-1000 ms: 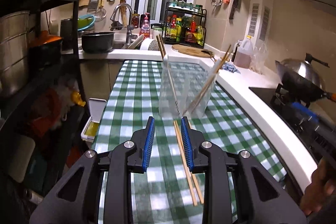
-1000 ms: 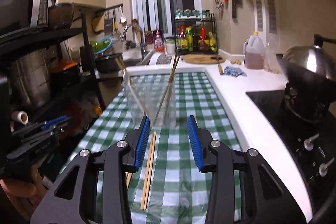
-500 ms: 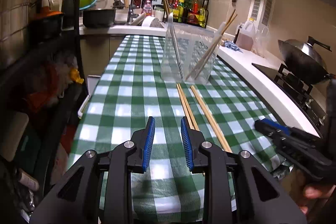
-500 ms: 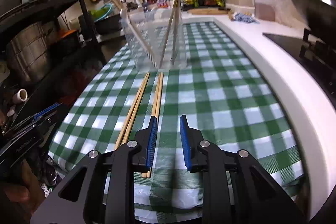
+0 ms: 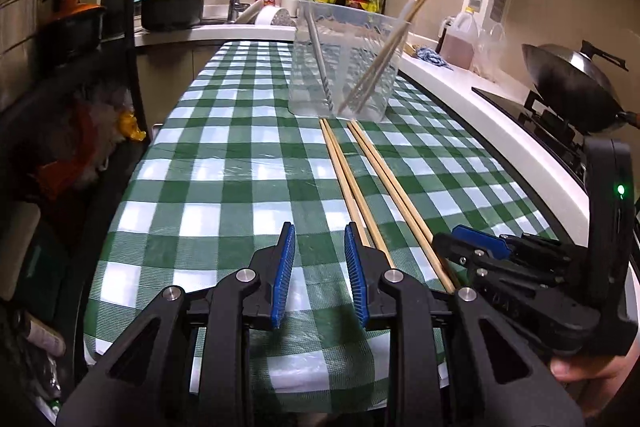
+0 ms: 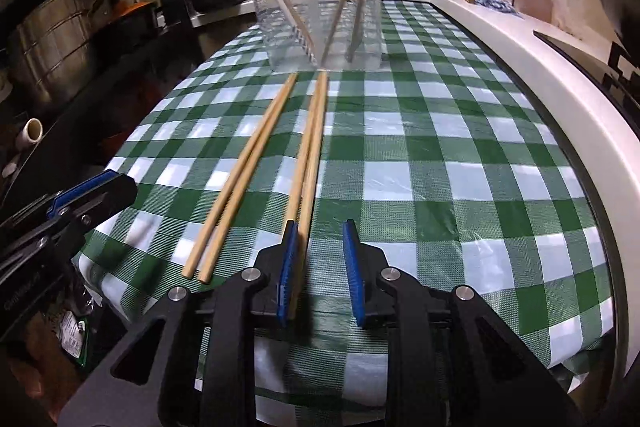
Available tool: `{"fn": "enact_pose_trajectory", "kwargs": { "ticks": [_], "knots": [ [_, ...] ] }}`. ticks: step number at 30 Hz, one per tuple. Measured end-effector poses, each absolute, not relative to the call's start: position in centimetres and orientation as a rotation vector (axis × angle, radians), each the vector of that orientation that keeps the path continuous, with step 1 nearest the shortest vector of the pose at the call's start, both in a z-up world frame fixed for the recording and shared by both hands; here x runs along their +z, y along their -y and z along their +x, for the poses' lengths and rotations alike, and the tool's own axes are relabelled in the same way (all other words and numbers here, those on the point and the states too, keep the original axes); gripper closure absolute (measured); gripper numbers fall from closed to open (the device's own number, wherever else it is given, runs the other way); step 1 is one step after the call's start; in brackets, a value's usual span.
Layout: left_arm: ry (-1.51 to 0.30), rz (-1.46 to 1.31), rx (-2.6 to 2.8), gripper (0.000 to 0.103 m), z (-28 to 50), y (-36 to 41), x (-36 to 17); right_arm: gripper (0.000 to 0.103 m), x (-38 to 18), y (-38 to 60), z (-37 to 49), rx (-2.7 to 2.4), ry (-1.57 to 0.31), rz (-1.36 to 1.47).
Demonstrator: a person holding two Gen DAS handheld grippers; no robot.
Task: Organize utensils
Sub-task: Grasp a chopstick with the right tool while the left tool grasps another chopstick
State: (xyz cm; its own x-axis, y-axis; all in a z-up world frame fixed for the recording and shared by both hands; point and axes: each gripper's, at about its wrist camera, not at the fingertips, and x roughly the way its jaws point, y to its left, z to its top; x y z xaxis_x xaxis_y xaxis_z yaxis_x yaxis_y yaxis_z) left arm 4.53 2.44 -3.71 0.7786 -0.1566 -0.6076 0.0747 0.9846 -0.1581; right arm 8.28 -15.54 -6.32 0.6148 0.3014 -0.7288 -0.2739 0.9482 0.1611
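Chopsticks are what I am after: two pairs lie lengthwise on the green checked cloth (image 6: 440, 155), running from my grippers toward the clear holder (image 6: 320, 7), their far tips almost at its base. My right gripper (image 6: 320, 267) has its jaws a narrow gap apart, pinching nothing; they have just been closing, and the near end of the right-hand pair (image 6: 310, 155) sits just inside, against the left blue pad. My left gripper (image 5: 320, 275) is likewise slightly parted and empty, with the left-hand pair (image 5: 348, 179) passing just beside its right finger rather than between the two.

To do this pick-up well, I judge I should shift the right gripper a touch to the left so both sticks sit centred between the pads, keep the fingers low to the cloth, and squeeze on both sticks together near their thick ends. A pinch on one stick alone would likely roll the other away. Then I would lift them and tip them, points down, into the holder, which already has several chopsticks leaning inside.

My right view shows the stick end against the pad and the free ends of the other pair; my left view hides those ends behind its own fingers. My left view, though, shows the right gripper from the side, low over the cloth, and the wok (image 5: 576, 95) on the stove.
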Motion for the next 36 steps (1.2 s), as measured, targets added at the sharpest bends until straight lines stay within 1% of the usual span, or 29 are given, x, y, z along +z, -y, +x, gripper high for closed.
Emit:
{"fn": "enact_pose_trajectory", "kwargs": {
  "ticks": [6, 8, 11, 12, 13, 26, 33, 35, 36],
  "knots": [
    [-0.683, -0.124, -0.139, 0.077, 4.7, -1.7, -4.2, 0.079, -6.4, 14.7, 8.0, 0.327, -0.829, -0.039],
    [-0.683, -0.119, -0.141, 0.077, 4.6, -1.6, -4.2, 0.081, -6.4, 14.7, 7.9, 0.323, -0.825, -0.051],
    [-0.682, -0.115, -0.141, 0.077, 4.6, -1.5, -4.1, 0.089, -6.4, 14.9, 8.0, 0.309, -0.824, -0.057],
    [-0.683, -0.116, -0.14, 0.077, 4.6, -1.4, -4.1, 0.095, -6.4, 15.0, 8.0, 0.304, -0.821, -0.061],
    [-0.685, -0.115, -0.142, 0.077, 4.6, -1.4, -4.1, 0.097, -6.4, 15.1, 8.0, 0.303, -0.82, -0.062],
    [-0.735, -0.144, -0.178, 0.077, 5.2, -0.6, -5.8, 0.097, -6.3, 18.7, 7.0, 0.21, -0.811, -0.019],
    [-0.744, -0.058, -0.163, 0.077, 5.3, 0.9, -6.7, 0.097, -6.5, 19.0, 6.8, 0.204, -0.809, -0.012],
    [-0.739, -0.02, -0.148, 0.078, 5.2, 1.3, -6.7, 0.097, -6.5, 19.0, 6.8, 0.205, -0.808, -0.009],
    [-0.738, -0.005, -0.14, 0.082, 5.1, 1.4, -6.7, 0.097, -6.5, 19.0, 6.8, 0.206, -0.807, -0.008]
  ]
}}
